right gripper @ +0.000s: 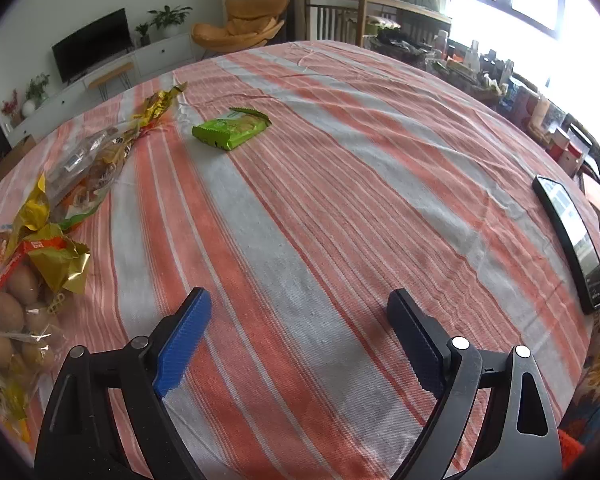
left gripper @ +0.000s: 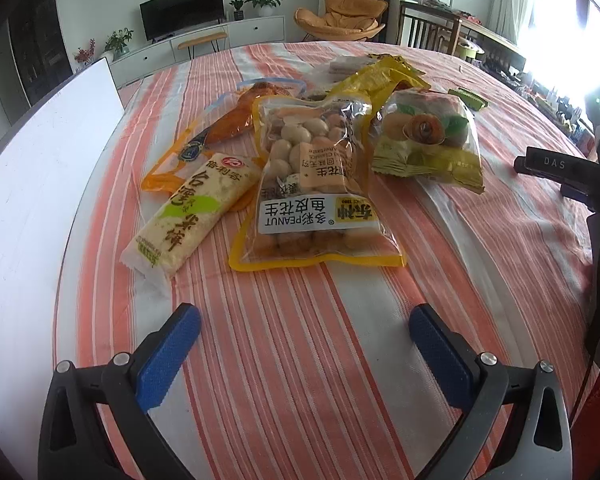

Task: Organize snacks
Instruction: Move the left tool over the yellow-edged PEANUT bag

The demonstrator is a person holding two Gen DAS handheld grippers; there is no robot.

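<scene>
A heap of snack packs lies on the striped cloth ahead of my left gripper (left gripper: 304, 328), which is open with nothing between its blue pads. Nearest is a yellow-edged peanut bag (left gripper: 312, 196), with a cream rice-cracker pack (left gripper: 192, 208) to its left, an orange pouch (left gripper: 228, 124) behind, and a yellow bag of round pastries (left gripper: 428, 136) to the right. My right gripper (right gripper: 300, 320) is open over bare cloth. A green wafer pack (right gripper: 232, 128) lies alone farther off. Gold-foil bags (right gripper: 60, 264) and a clear bag of round snacks (right gripper: 8, 320) sit at its left.
A white board (left gripper: 40, 184) lies along the table's left side. A dark phone (right gripper: 572, 236) rests near the right edge. The other gripper's black body (left gripper: 572, 176) shows at the right of the left wrist view. Chairs and a cluttered side table stand beyond.
</scene>
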